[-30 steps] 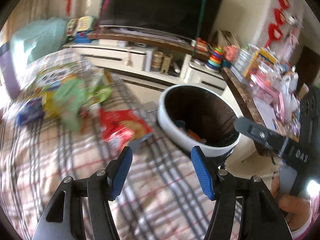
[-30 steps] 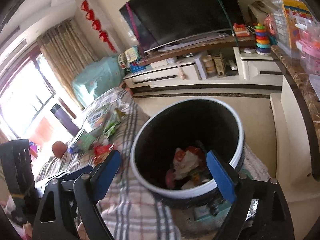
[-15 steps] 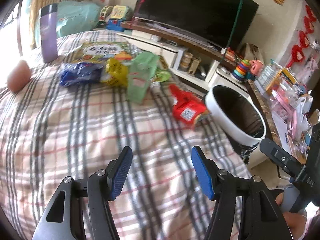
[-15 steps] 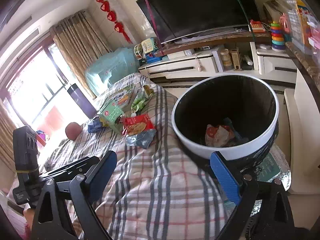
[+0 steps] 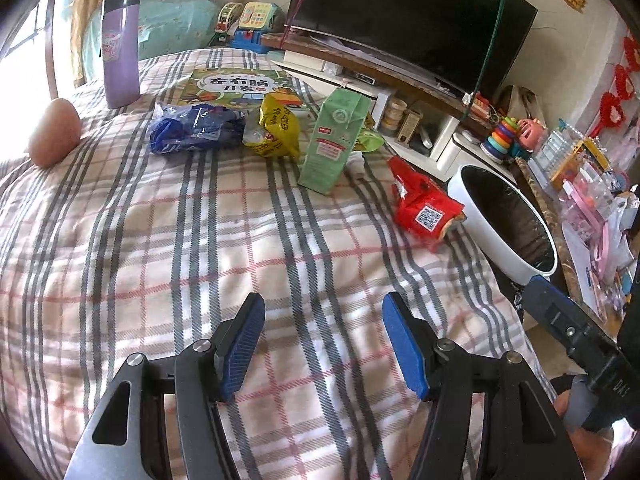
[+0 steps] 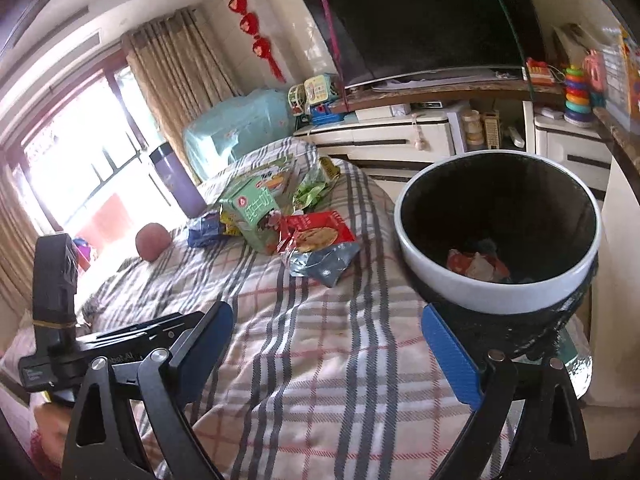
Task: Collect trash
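Trash lies on a plaid-covered bed (image 5: 200, 248): a blue wrapper (image 5: 192, 128), a yellow wrapper (image 5: 276, 128), a green carton (image 5: 334, 144) and a red snack bag (image 5: 424, 208). The red bag (image 6: 316, 232) and the carton (image 6: 252, 212) also show in the right wrist view. A white-rimmed black bin (image 5: 508, 224) stands at the bed's right edge; in the right wrist view the bin (image 6: 500, 296) holds some wrappers. My left gripper (image 5: 322, 340) is open and empty above bare blanket. My right gripper (image 6: 326, 352) is open and empty, near the bin.
A purple flask (image 5: 120, 48), a pink ball (image 5: 54, 132) and a picture book (image 5: 236, 88) sit at the bed's far end. A TV stand (image 6: 400, 136) with a large TV is beyond. A cluttered counter (image 5: 580, 184) runs along the right.
Both grippers have drawn back from the bin towards the near end of the bed. The left view has swung left, so the whole trash pile shows. Both stay open and empty.
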Demonstrator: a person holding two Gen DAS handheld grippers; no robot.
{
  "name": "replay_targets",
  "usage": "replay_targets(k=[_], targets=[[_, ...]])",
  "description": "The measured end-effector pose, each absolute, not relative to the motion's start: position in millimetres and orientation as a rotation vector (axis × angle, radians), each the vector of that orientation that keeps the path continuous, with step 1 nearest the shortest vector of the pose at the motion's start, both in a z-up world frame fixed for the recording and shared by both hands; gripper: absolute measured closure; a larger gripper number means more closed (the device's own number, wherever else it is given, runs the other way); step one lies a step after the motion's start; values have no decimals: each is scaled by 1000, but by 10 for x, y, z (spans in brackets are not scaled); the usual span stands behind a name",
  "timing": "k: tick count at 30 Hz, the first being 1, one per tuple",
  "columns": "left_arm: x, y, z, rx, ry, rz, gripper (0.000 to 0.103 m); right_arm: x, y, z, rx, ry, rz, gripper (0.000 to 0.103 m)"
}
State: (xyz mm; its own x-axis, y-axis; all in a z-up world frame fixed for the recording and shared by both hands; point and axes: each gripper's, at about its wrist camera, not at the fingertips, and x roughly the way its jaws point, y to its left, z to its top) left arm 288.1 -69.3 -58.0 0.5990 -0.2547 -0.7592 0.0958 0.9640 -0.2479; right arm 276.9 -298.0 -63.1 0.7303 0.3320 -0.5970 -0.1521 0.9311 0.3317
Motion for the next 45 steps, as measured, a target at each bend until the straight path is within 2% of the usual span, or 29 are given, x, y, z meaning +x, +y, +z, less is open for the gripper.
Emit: replay_targets(k=[19, 24, 35, 36, 39, 42, 44, 45], targets=[[3599, -751, -666, -98, 891, -224, 42, 3232, -2775, -685, 105, 737, 361, 7], [3819, -805, -682, -66, 856, -242, 39, 3385, -2703, -718, 68, 761, 378, 7], [4243, -872, -849, -28, 823, -283, 40, 3646, -2616, -831, 2, 794, 396, 9], [4264, -873, -865, -31, 825, -283, 44, 3663, -2603, -842, -4, 797, 396, 13], [4306, -892, -915, -38, 848, -295, 68, 3712, -2572, -881, -18, 809, 393, 29], [4311, -874, -933, -49, 858, -287, 70, 3741, -2530, -915, -36, 819, 397, 49], [4280, -852, -917, -61, 858, -284, 71, 3717, -2506, -905, -47, 809, 399, 57], [4250, -840, -905, -68, 858, -283, 71, 3698, -2502, -893, -51, 799, 400, 67]])
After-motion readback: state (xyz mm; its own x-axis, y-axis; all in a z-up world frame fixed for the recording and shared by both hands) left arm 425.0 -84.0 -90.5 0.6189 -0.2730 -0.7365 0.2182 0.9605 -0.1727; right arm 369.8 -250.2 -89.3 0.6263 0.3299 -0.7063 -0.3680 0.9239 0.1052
